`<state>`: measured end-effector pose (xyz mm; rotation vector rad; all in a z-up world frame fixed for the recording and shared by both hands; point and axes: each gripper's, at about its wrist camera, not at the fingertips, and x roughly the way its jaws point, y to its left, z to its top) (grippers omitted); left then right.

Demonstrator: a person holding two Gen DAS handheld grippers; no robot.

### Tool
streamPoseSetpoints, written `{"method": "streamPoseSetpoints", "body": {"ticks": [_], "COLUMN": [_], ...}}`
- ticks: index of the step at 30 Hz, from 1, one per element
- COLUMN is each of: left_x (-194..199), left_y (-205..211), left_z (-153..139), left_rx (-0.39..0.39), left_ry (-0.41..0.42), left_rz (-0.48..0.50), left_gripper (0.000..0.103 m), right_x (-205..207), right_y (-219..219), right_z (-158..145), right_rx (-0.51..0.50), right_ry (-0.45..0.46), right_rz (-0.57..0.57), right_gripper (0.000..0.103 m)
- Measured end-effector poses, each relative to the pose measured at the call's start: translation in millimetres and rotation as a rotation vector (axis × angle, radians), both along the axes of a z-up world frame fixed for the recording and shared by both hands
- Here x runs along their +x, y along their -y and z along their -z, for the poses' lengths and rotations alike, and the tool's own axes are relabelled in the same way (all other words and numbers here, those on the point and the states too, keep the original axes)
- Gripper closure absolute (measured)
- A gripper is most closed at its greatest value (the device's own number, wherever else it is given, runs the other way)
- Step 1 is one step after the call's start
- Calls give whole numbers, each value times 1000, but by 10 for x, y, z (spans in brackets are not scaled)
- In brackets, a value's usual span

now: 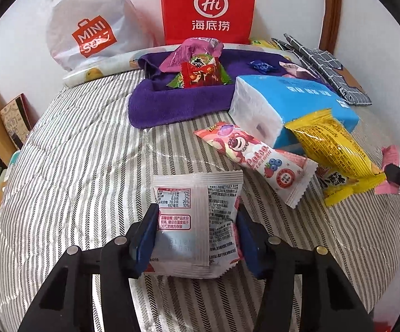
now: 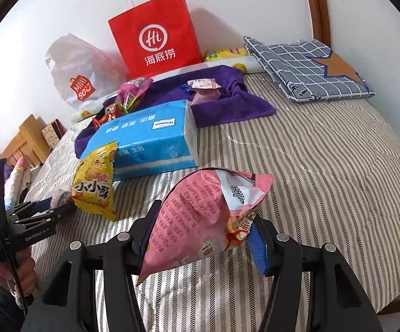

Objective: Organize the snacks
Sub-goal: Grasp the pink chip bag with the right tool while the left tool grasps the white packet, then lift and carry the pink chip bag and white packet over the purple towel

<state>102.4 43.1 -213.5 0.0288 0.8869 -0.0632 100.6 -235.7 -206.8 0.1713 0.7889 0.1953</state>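
Clamping a white packet (image 1: 197, 224) between its pads, the left gripper (image 1: 197, 238) holds it just above the striped bed (image 1: 75, 166), while the right gripper (image 2: 200, 238) grips a pink bag (image 2: 202, 215). Both grips sit on slack, crinkly film, so either snack could slide out or twist loose when carried toward the purple towel (image 1: 177, 105), where other snacks (image 1: 200, 74) lie.

Striped bed (image 1: 83, 152): purple towel (image 1: 177, 105), tissue pack (image 1: 296, 105), snacks.
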Motion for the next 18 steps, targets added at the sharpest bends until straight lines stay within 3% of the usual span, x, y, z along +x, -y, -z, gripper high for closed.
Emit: {"method": "streamPoseSetpoints", "body": {"ticks": [10, 18], "left_x": [40, 30], "left_y": [8, -5], "left_z": [27, -5], "left_rx": [13, 1], "left_ry": [27, 22], "left_rz": [-19, 12], "left_gripper": [51, 56], "right_x": [115, 116], "right_y": [9, 66], "right_z": [143, 115], "right_rx": [-32, -46], "right_ry": [-43, -47], "right_rz": [14, 25], "right_gripper": [46, 46]}}
